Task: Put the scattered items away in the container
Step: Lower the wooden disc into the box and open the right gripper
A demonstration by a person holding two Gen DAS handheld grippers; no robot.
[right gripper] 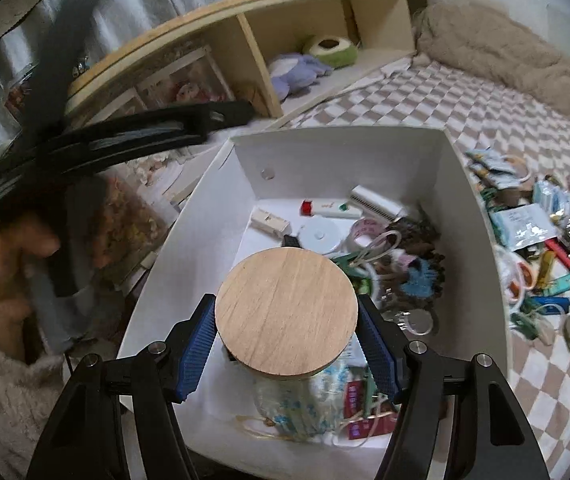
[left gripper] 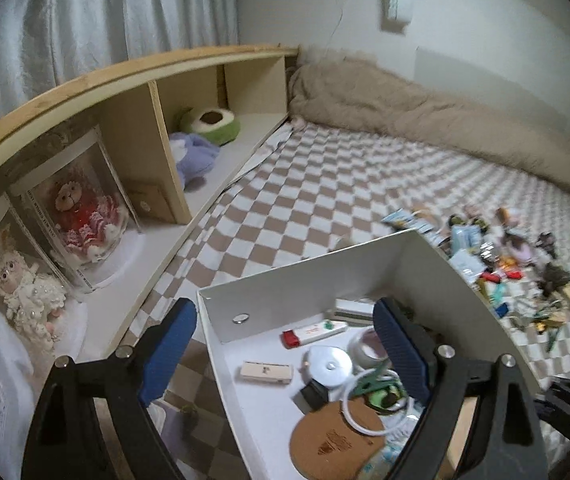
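No writing is legible: the stamp on the cork coaster (left gripper: pixel 337 446) in the white box (left gripper: pixel 309 276) is blurred. The left gripper (left gripper: pixel 285 354) gapes wide and empty at the box's 6 o'clock; the right gripper (right gripper: pixel 287 346) clamps a wood-lidded jar (right gripper: pixel 286 312) over it. Scattered items (right gripper: pixel 541 248) blur together on the bed at 3 o'clock.

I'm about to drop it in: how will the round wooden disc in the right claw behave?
The wooden disc looks stiff and thin, probably light. Held only by its rim between the right claw pads, it may pivot. Dropped on edge, it might roll inside the white box.

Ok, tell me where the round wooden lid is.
In the right wrist view, the round wooden lid sits between the right claw's blue pads, above the white box of collected items.
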